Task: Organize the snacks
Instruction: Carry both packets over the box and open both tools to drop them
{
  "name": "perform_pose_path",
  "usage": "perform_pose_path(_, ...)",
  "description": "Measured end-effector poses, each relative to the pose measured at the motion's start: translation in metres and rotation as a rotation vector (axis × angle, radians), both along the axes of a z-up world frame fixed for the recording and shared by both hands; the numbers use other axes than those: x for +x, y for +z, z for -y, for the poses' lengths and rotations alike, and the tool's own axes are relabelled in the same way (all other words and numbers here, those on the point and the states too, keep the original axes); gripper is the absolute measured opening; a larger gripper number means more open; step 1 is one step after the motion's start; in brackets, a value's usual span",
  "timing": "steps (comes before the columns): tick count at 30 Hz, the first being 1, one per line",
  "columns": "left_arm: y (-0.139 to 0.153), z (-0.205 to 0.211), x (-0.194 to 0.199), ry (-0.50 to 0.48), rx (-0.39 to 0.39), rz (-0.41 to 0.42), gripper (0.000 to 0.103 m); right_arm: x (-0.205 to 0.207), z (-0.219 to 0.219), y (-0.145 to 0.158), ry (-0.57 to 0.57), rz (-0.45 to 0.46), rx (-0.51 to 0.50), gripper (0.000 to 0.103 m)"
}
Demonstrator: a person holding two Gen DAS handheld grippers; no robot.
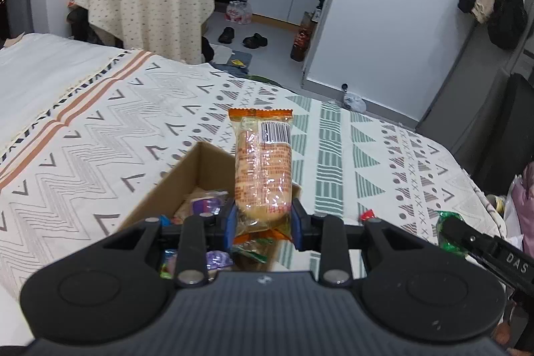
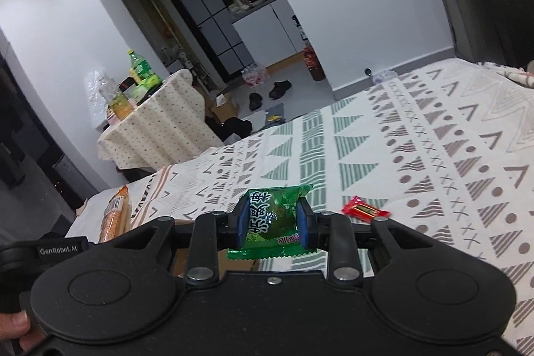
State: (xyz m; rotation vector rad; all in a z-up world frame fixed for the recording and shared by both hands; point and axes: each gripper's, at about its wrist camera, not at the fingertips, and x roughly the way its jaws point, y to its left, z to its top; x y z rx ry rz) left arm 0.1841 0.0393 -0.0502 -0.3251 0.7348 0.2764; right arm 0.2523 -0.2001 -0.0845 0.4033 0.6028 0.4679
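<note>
Cardboard, plain brown and open at the top, forms the box (image 1: 187, 175) that sits on the patterned bedspread (image 1: 100, 135), and loose sweets in purple, green and orange wrappers already lie in its bottom, so it looks to be the collecting point for the snacks. Just right of its near corner, the left gripper (image 1: 263, 219) is clenched on the lower end of a long orange cracker pack (image 1: 263, 162): blue pads pinch the crinkly clear film near the bottom seal, and the pack stands nearly upright above the fingers, its serrated orange top seal and barcode facing the camera. Held by one end like that, over the box mouth, it could probably be lowered or dropped straight in. Further right on the woven cloth lies a small red candy (image 2: 365, 211), flat and glossy with twisted ends, not yet picked up. Rightmost, the right gripper (image 2: 272, 224) is grasping a green plum candy (image 2: 272, 219), a shiny pillow-shaped wrapper with white characters and zigzag edges, squeezed across its bulging middle where the round sweet gives the pads something firm to bite. It hangs above the bedspread just beside the box, likely waiting its turn to go in after the pack.
</note>
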Motion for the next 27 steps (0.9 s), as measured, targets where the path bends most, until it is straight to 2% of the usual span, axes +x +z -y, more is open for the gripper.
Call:
perform_pose_path(6,-0.002,-0.026,-0.004,0.015,-0.022,-0.013,0.031,-0.002,-0.026,0.0,0.031,-0.007,-0.025,0.028)
perform_pose_path(8,-0.006,-0.032,-0.004,0.013,-0.024,-0.024,0.031,-0.005,-0.037,0.002,0.039,0.015,-0.064,0.028)
perform_pose_path(14,-0.022,-0.055,-0.001,0.012,-0.06,-0.048,0.031,-0.011,-0.066,0.002,0.086,0.015,-0.086,0.028)
perform_pose_path(27,-0.049,-0.09,-0.003,-0.023,-0.141,-0.097,0.031,-0.016,-0.128,-0.007,0.22,-0.06,-0.122,0.028)
